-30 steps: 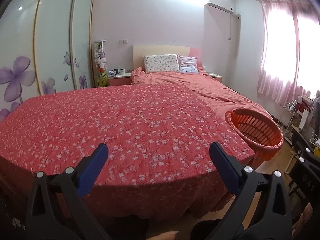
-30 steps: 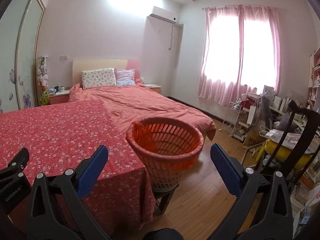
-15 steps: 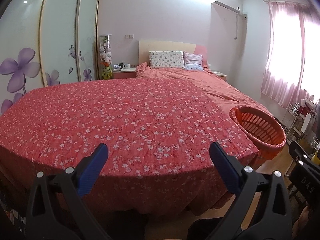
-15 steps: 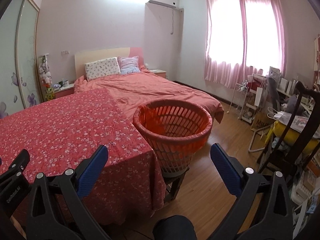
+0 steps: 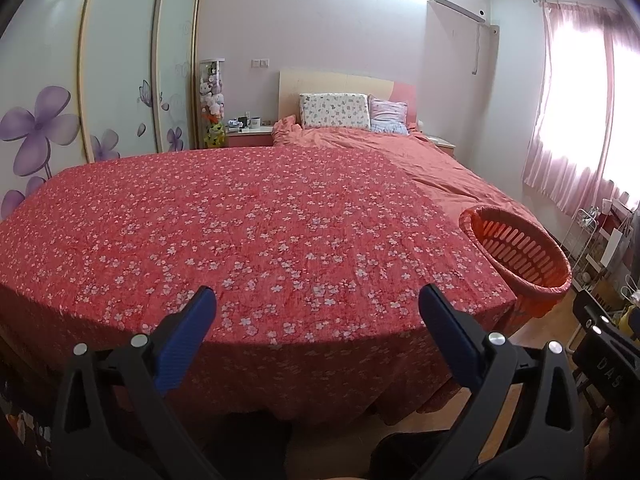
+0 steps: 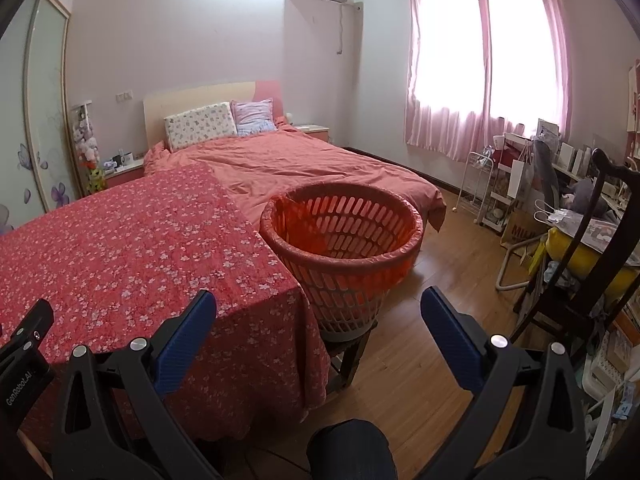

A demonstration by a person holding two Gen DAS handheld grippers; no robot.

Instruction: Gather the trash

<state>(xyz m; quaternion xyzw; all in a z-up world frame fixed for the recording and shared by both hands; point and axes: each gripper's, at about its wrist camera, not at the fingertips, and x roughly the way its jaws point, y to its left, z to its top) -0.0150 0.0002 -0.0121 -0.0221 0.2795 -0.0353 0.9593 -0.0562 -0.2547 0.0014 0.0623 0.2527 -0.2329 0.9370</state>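
Bed (image 5: 420, 160): occupies the far part of the room, covered in a plain salmon quilt, with two pillows (image 5: 334, 111) at the headboard. Compared with the frames one second ago, it sits slightly lower in the right wrist view and appears more distant in the left wrist view.

Floral red cover (image 5: 240, 232): spreads over a broad flat surface adjoining the bed on its near side. More of the top of this cover is exposed in the left wrist view than one second ago, and its front edge now hangs lower in frame. No loose item is discernible on it.

Orange basket (image 6: 342, 236): slotted plastic, lined with an orange bag, standing on a low dark stool (image 6: 352, 354) just beside the right corner of the floral red cover. In the right wrist view it has shifted upward and nearer to centre since the earlier frame. Its interior shows only the liner; contents cannot be determined.

Left claw (image 5: 316, 304): jaws spread wide, nothing between them, positioned above the front edge of the floral red cover. Jaw spacing is unchanged from the earlier frames.

Right claw (image 6: 318, 306): jaws spread wide, nothing held, aimed toward the orange basket. Spacing likewise unchanged.
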